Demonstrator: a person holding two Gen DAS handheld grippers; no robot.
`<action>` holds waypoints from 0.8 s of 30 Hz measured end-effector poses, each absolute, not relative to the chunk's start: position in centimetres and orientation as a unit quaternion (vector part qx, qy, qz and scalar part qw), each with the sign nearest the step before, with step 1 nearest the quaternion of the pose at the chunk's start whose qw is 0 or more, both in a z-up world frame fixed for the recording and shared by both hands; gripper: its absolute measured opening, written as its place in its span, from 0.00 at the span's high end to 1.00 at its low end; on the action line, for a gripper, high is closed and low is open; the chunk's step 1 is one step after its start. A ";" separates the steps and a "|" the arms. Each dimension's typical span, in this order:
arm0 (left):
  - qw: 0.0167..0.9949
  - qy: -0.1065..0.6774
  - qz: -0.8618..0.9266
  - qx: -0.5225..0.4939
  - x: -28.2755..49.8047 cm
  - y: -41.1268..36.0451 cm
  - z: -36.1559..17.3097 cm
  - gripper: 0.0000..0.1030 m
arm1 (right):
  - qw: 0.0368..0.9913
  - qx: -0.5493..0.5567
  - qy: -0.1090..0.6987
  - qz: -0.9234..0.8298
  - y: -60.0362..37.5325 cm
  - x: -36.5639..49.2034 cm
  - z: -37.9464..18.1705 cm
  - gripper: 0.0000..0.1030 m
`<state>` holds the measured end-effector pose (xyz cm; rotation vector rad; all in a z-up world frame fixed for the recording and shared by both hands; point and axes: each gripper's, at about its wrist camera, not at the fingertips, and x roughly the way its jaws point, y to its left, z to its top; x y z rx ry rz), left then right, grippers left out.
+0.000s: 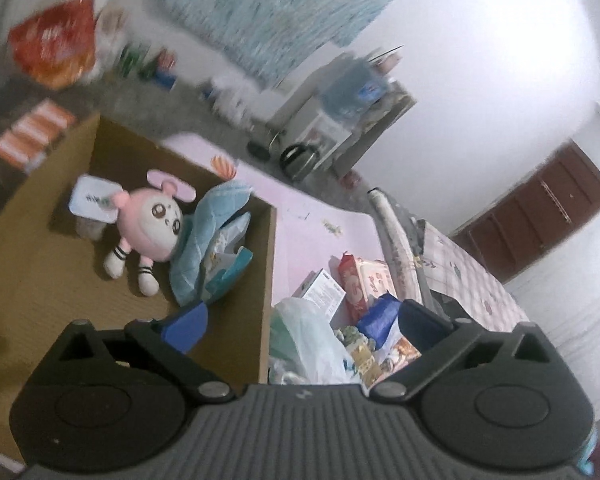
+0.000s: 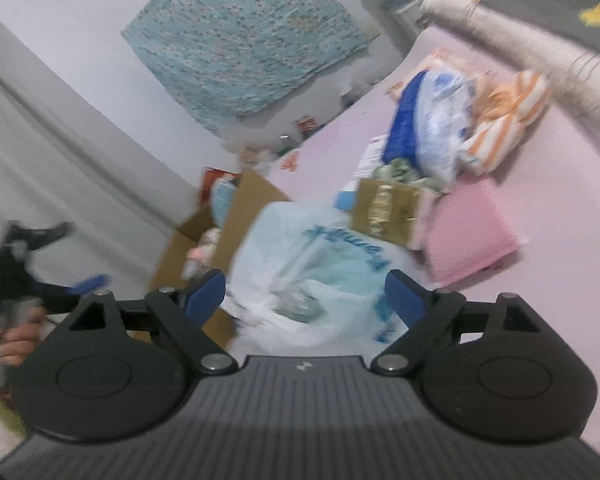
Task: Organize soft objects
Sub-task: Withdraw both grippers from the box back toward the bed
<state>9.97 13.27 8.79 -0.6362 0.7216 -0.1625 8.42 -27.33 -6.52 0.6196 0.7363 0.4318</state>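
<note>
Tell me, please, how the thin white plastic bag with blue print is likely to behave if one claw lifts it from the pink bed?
The white plastic bag looks thin and crumpled, so it will probably sag and deform rather than hold shape. Its film looks glossy, so it may slip between pads unless gathered. Something shows dimly through it, so the contents could shift and swing; the weight cannot be judged.

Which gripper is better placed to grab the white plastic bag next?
The right gripper. Its open jaws already frame the white plastic bag just ahead. The left gripper, also open, sits partly over the cardboard box, with the bag off-centre.
</note>
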 end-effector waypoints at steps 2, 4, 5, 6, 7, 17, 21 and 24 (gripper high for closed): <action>0.895 0.331 -0.070 -0.291 7.9 12.7 8.8 0.00 | 0.880 0.259 0.351 0.189 -27.2 7.5 -6.1 0.11; 0.901 0.329 -0.068 -0.276 6.2 11.8 8.4 0.00 | 0.893 0.221 0.350 0.174 -27.1 6.7 -5.6 0.03; 0.902 0.330 -0.070 -0.269 5.6 11.3 8.1 0.00 | 0.900 0.200 0.349 0.166 -27.0 6.2 -5.2 0.01; 0.904 0.329 -0.077 -0.263 5.0 10.6 7.7 0.00 | 0.907 0.180 0.348 0.156 -26.8 5.8 -5.0 0.01; 0.904 0.331 -0.080 -0.258 4.6 10.0 7.2 0.00 | 0.912 0.158 0.349 0.144 -26.7 5.4 -4.8 0.01; 0.921 0.336 -0.115 -0.160 4.3 2.2 4.0 0.00 | 0.940 -0.016 0.340 0.015 -26.7 1.1 -4.2 0.01; 0.925 0.347 -0.117 -0.100 5.1 -0.4 4.2 0.00 | 0.947 -0.013 0.321 -0.008 -28.0 0.0 -3.9 0.01; 0.931 0.337 -0.123 -0.064 5.6 -2.1 4.3 0.00 | 0.953 0.044 0.299 -0.011 -29.9 -0.6 -4.0 0.01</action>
